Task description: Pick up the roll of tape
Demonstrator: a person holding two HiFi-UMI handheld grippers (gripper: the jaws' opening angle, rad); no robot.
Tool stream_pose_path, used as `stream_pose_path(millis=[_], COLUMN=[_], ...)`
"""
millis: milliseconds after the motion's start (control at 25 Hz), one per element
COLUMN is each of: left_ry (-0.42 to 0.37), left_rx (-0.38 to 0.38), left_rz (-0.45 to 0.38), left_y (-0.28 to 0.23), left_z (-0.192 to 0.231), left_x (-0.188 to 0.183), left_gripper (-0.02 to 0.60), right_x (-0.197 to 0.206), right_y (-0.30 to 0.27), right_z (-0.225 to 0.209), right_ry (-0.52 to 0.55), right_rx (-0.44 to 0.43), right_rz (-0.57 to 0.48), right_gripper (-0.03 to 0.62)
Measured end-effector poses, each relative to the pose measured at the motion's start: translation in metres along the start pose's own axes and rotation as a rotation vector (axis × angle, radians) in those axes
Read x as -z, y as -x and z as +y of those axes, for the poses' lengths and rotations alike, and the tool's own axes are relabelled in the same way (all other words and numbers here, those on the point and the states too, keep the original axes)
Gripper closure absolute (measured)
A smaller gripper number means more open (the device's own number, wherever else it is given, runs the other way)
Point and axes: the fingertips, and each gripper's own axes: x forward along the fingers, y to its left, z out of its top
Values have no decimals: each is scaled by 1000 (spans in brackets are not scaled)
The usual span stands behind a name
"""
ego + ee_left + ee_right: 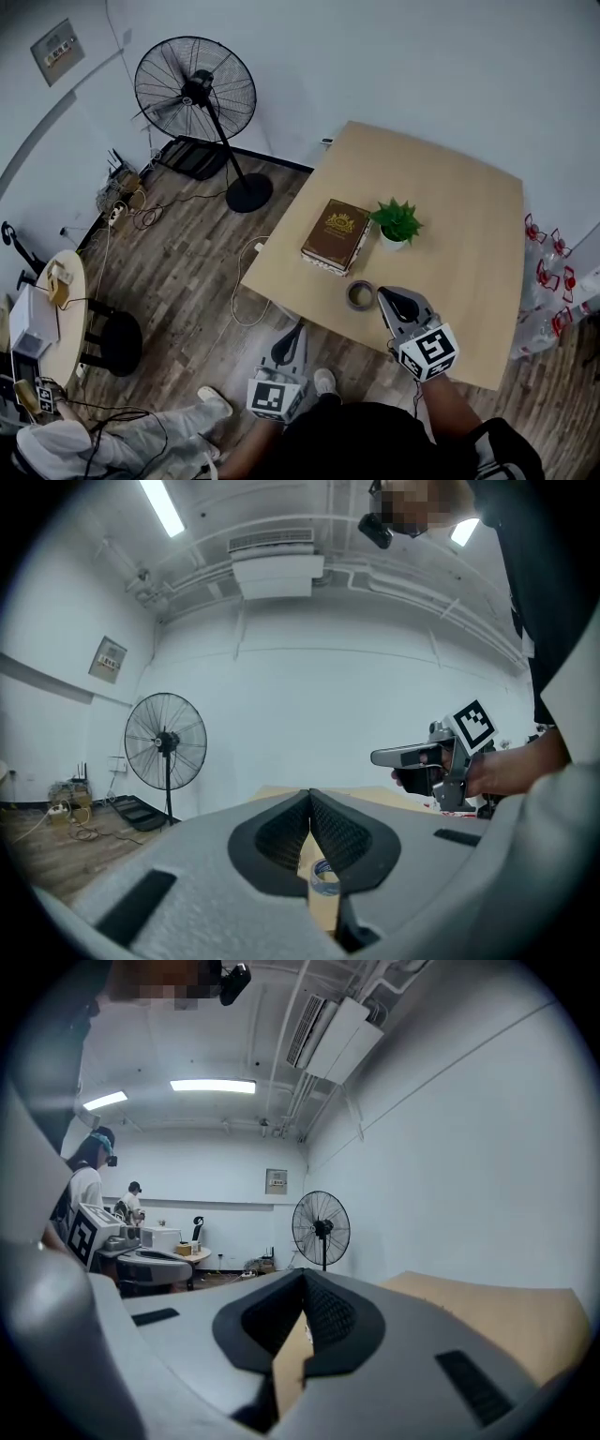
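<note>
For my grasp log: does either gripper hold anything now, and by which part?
Nothing is held. The left gripper and the right gripper both have jaws together, empty; the roll of tape lies on the table.

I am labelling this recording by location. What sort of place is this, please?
Probably an office or lab workroom rather than a home. It has bare white walls, a fan on the floor, a ceiling air conditioner, and a side table loaded with equipment.

I get bright, even light from ceiling tubes; fisheye bends the edges, corners go dark, shadows soft.
</note>
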Motion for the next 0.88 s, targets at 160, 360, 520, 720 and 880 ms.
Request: stream_pose_path(millis=[160, 360, 520, 720, 880], left_ry=[-2, 8, 5, 17, 26], left_rx=[33, 80, 121, 153, 139], left_rz=[-2, -3, -6, 8, 21], left_y=[-15, -33, -50, -69, -87], left_z=[27, 48, 54, 54, 59], left_x=[-3, -4, -2, -1, -1], left_gripper=[581, 581, 581, 581, 581], right_x=[-5, -6, -9, -4, 6], right_y=[-28, -48, -53, -57, -66], right_z=[-2, -8, -19, -35, -48], right_ry=[6, 19, 32, 18, 10], right_rx=[36, 90, 153, 180, 177], right_rz=[5, 10, -15, 6, 36], right_gripper=[600, 600, 600, 600, 600])
